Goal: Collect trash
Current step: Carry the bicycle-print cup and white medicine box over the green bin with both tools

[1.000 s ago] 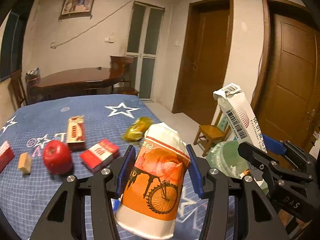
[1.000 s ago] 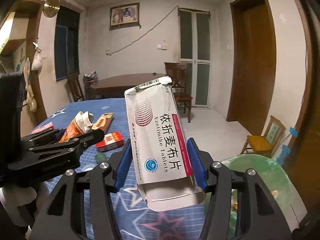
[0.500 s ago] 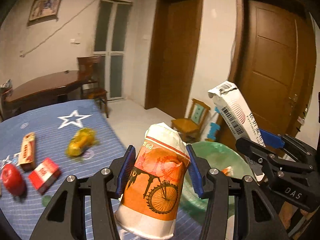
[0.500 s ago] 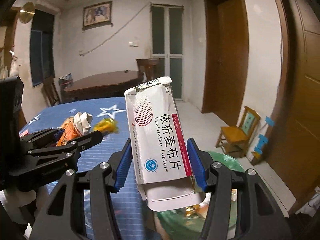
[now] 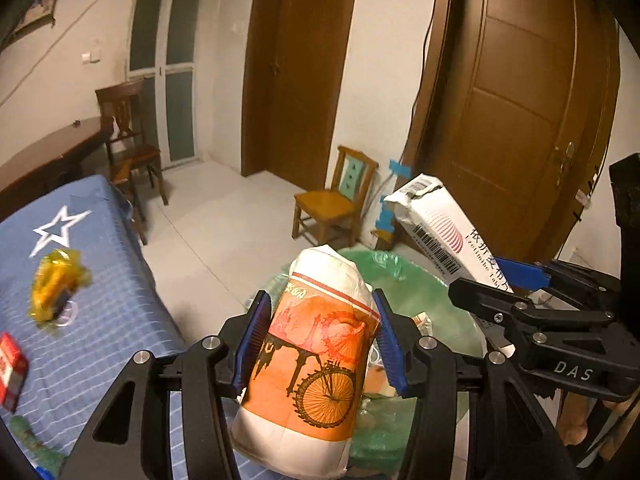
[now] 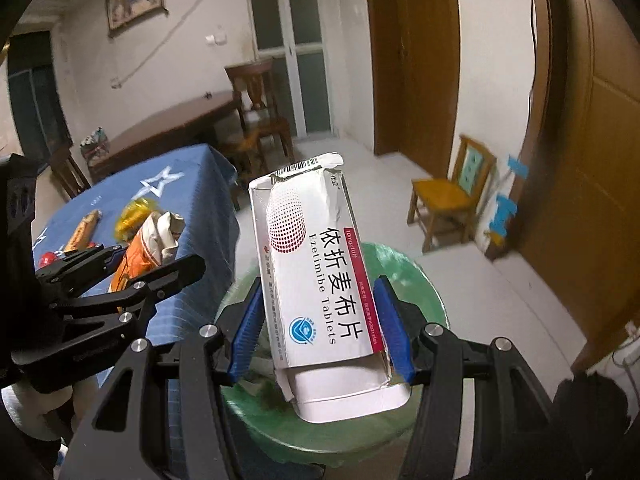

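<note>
My left gripper (image 5: 320,344) is shut on a crumpled paper cup (image 5: 312,356), white and orange with a bicycle print. It hangs over the near-left part of a bin lined with a green bag (image 5: 416,284). My right gripper (image 6: 320,328) is shut on a white tablet box (image 6: 316,280) with red print and a torn open end, held above the same green-lined bin (image 6: 416,280). In the left wrist view the right gripper (image 5: 516,276) and its box (image 5: 444,236) show at the right. The right wrist view shows the left gripper (image 6: 132,268) with the cup (image 6: 148,248) at the left.
A table under a blue star-patterned cloth (image 5: 100,280) stands left of the bin, with a yellow wrapper (image 5: 56,284) and a red packet (image 5: 12,364) on it. A small wooden chair (image 5: 336,200) sits by brown doors (image 5: 516,112). A dark table and chair (image 6: 256,112) stand behind.
Both grippers have swung right, away from the blue table, and sunk a little. They now hang over the green-lined bin, each still holding its item.
</note>
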### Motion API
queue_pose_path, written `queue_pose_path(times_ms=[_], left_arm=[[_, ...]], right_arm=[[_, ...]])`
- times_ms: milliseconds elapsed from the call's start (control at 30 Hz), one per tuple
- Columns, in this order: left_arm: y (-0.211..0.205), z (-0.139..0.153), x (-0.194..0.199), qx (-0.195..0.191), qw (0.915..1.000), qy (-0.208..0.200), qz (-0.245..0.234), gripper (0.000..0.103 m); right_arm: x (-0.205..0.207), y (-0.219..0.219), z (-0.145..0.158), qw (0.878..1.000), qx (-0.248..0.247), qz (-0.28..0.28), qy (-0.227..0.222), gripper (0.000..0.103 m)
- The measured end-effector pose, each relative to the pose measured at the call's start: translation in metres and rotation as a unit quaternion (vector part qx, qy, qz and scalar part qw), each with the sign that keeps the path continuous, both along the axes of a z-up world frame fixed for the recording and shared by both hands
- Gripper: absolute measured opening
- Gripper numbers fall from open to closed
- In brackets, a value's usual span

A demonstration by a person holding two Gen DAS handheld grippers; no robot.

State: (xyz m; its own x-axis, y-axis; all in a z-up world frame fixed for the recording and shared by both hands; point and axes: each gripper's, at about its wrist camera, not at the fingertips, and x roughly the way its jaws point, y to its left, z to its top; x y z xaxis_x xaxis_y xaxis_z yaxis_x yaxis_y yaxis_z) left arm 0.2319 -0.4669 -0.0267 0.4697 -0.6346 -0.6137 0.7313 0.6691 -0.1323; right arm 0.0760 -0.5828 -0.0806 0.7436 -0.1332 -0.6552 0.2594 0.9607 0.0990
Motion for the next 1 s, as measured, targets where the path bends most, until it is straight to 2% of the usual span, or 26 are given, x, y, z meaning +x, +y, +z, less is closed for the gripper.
queue_pose_path(times_ms=[333, 733, 1000], left_arm=[[-0.037, -0.042, 0.018, 0.023, 0.9994, 0.020, -0.017, 0.053], [-0.048, -0.065, 0.031, 0.041, 0.9985, 0.032, -0.017, 0.053], [-0.046, -0.066, 0.036, 0.041, 0.9985, 0.032, -0.017, 0.053]], right_arm=[[0.014, -0.031, -0.032, 0.999, 0.019, -0.012, 0.045, 0.052], [0.014, -0.052, -0.033, 0.998, 0.020, -0.014, 0.049, 0.052], [0.014, -0.056, -0.034, 0.998, 0.021, -0.014, 0.051, 0.053]])
